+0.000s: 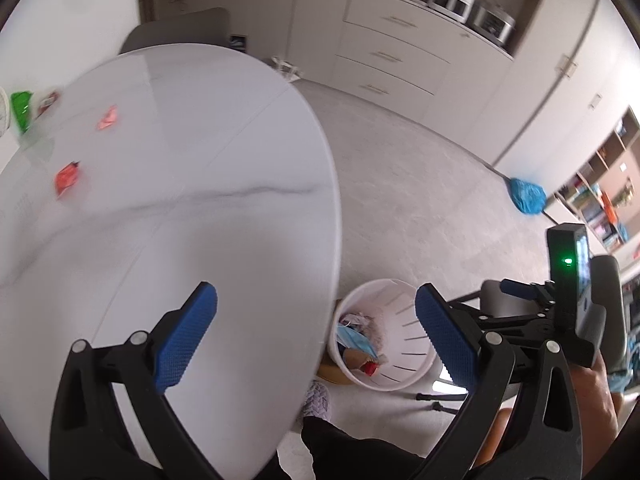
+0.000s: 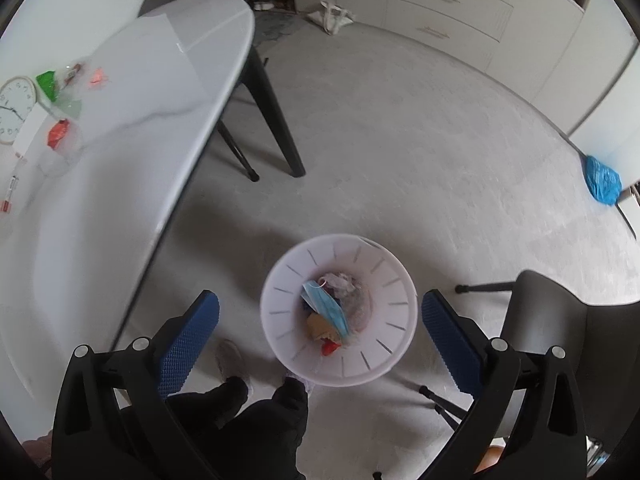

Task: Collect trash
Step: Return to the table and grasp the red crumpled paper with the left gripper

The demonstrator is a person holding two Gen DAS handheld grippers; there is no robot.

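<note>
The white bin stands on the floor just beside the table, near the person's feet, within easy reach of a drop from the tabletop; a blue face mask and crumpled scraps already lie in it. The right gripper hangs over its mouth, jaws wide and empty. The left gripper, equally wide and empty, straddles the table edge, probably bound for the red wrapper, pink wrapper and green packet across the tabletop.
</note>
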